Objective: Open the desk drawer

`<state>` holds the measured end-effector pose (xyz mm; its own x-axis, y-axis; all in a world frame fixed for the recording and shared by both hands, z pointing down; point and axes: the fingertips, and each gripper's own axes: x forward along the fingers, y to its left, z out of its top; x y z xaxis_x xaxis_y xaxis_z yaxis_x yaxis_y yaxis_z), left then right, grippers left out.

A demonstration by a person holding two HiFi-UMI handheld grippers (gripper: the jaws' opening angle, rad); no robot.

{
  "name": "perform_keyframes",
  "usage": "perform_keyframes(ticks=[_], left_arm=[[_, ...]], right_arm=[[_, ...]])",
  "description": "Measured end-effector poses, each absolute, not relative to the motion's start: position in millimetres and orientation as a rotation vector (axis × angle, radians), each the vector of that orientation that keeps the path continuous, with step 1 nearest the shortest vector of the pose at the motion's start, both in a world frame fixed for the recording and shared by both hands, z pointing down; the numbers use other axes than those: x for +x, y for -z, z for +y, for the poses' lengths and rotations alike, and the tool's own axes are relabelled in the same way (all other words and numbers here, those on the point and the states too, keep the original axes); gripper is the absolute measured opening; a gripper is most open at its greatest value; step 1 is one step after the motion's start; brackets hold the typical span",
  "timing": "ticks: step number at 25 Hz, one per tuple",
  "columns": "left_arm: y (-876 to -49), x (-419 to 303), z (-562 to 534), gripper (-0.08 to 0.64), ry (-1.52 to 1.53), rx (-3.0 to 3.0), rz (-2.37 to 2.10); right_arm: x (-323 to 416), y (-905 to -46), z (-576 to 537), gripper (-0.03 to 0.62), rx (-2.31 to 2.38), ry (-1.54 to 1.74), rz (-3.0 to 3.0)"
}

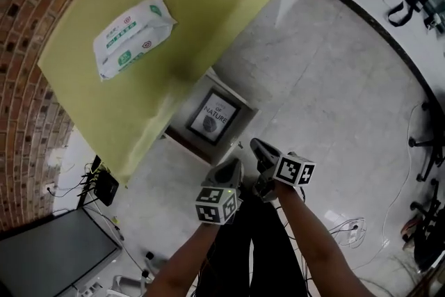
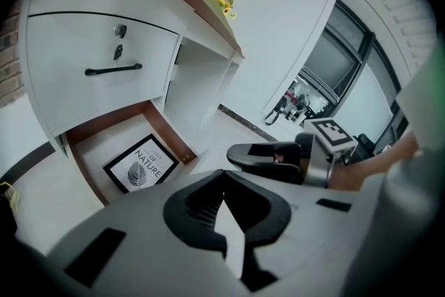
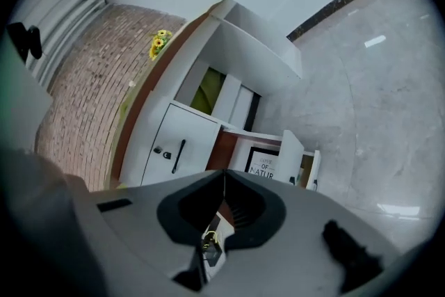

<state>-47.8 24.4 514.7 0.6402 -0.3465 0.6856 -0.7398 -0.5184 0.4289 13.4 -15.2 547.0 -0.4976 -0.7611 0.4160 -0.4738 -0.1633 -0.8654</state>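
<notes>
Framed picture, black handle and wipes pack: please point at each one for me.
framed picture (image 2: pixel 139 169), left gripper view, middle of its white print.
black handle (image 2: pixel 113 69), left gripper view, middle of the bar.
wipes pack (image 1: pixel 132 37), head view, middle of its top face.

L tongs (image 1: pixel 231 170) & R tongs (image 1: pixel 261 148) are showing grey shells (image 2: pixel 139 236), black pads (image 2: pixel 198 209), b/w marker cubes (image 1: pixel 217 205). Person's wearing dark trousers (image 1: pixel 250 257).

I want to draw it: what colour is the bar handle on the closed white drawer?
The slim bar handle is black; the left gripper view shows it best.
</notes>
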Motion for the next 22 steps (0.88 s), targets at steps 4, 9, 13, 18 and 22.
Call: perform_keyframes(ticks=[4,9,13,18,22], left_arm=[[-488,-52,25,0.009,-0.658,2.149,-0.851],[-462,-60,24,0.009,-0.628,2.167,-0.886],[-450,-66,25,0.009,-0.598,2.154,-0.915],[-444,-69,27,0.009,-0.602,2.151,-0.929],[-447,-67,31,0.009,-0.603,2.154,-0.912]], right_arm=[[4,-511,-3,0.014,-1.485,1.623,1.993],[2,-460,6,0.014,-1.512,1.448,2.01],[-4,-439,17,0.012,-1.61,1.337,2.146],[-22,-431,16,0.014,-1.568,1.316,2.244],[-24,-433,14,0.012,-1.564,1.319,2.286]])
